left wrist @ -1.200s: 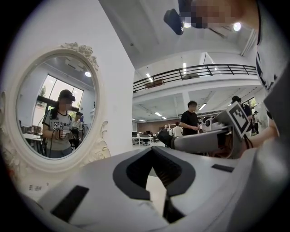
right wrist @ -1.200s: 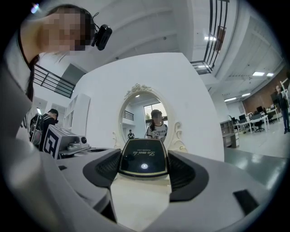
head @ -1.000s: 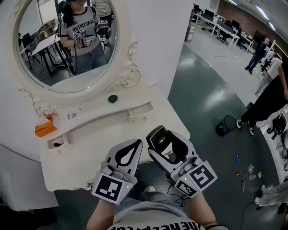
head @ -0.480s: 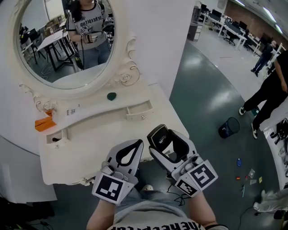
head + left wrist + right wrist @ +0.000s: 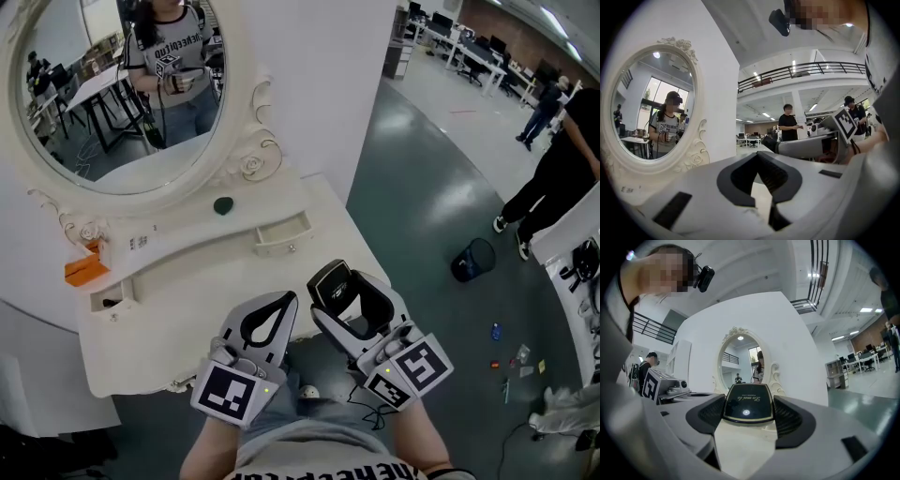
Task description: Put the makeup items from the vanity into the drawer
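We see the right gripper pinching a black compact near the vanity — left gripper jaws pressed together, empty.

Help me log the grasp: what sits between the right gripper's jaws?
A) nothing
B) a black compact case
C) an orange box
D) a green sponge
B: in the right gripper view, the right gripper has both jaws pressed against the sides of the black compact case.

Left gripper pinched closed; right gripper clamps a compact.
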Demonstrator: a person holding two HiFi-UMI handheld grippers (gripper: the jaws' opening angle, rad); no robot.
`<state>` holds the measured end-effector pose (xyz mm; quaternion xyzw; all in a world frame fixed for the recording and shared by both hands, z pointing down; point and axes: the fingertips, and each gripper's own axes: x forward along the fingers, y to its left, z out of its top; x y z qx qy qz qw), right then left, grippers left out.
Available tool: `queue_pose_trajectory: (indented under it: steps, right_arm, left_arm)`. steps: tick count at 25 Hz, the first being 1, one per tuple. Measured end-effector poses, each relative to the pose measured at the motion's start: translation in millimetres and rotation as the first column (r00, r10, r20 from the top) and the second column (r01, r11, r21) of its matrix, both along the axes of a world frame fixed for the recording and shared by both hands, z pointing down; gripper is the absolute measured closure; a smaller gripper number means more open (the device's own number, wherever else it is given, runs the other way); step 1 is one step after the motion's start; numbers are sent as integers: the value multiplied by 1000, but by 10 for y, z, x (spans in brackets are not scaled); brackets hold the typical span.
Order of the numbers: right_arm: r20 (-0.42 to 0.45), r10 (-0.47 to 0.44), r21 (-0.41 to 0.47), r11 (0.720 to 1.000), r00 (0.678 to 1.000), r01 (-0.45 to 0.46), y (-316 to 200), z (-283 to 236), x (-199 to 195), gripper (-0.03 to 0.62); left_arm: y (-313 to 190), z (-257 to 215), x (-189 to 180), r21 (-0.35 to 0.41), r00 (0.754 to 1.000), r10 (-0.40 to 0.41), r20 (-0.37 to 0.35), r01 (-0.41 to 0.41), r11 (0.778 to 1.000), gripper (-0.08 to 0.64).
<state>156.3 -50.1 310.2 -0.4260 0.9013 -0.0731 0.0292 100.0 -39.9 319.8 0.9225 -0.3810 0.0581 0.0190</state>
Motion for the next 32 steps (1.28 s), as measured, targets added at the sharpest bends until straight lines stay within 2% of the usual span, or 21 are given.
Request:
queue_pose_trajectory:
  steps: [22, 32]
  right_arm:
    - [-37, 29, -54, 998, 999, -31, -999, 173, -334, 250]
    - [-73, 38, -107, 993, 997, -45, -1442, 401, -477, 250]
  left_arm:
    - [-898, 77, -426, -36, 1000, 3, -11, -4, 999, 545]
    - [-1275, 197, -609, -72, 1000, 3, -24, -5, 997, 545]
